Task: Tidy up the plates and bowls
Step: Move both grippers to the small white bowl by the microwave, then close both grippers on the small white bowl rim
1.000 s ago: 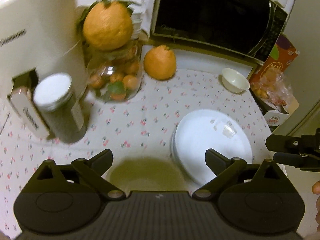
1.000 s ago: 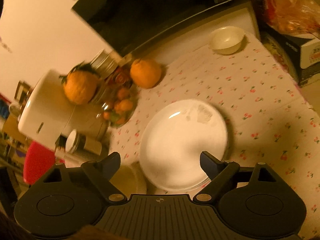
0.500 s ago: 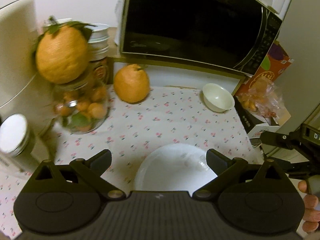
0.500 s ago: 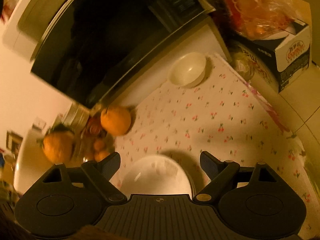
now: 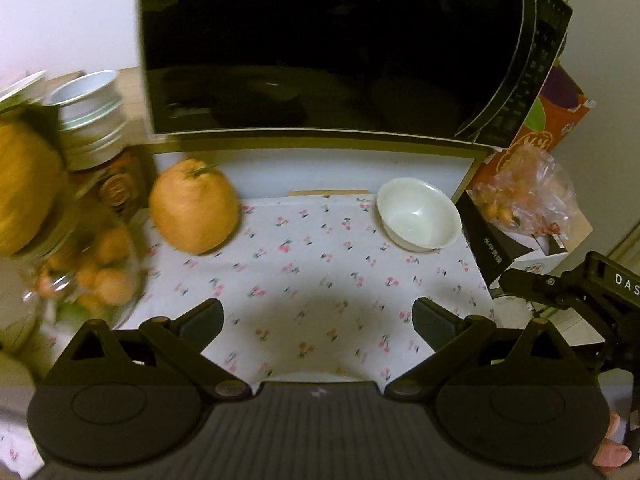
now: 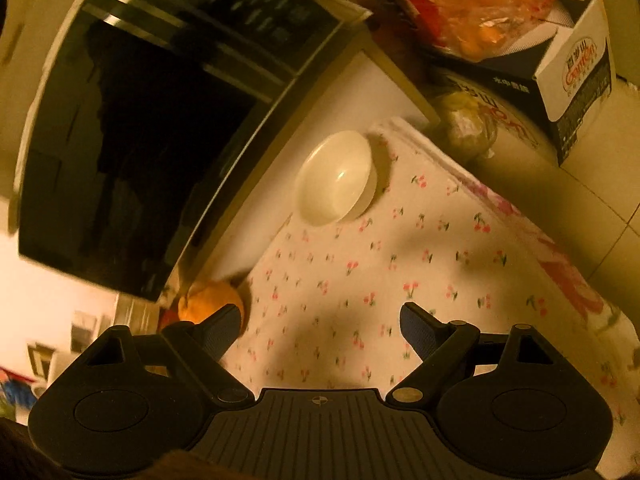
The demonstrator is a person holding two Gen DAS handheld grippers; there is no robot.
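Observation:
A small white bowl (image 5: 419, 213) stands upright on the cherry-print tablecloth (image 5: 320, 280) at the far right, in front of the microwave; it also shows in the right wrist view (image 6: 337, 178). My left gripper (image 5: 318, 318) is open and empty, above the cloth, well short of the bowl. My right gripper (image 6: 320, 324) is open and empty, also short of the bowl; part of it shows at the right edge of the left wrist view (image 5: 576, 288). No plates show in either view now.
A black microwave (image 5: 336, 44) fills the back. An orange (image 5: 194, 207) lies left of the bowl. A glass jar of small oranges (image 5: 88, 276) and tins (image 5: 90, 120) stand at the left. A box with bagged fruit (image 5: 524, 208) sits beyond the table's right edge.
Both grippers have moved forward toward the back of the table. The stack of white plates has dropped out of view below them, and the bowl and microwave are now closer.

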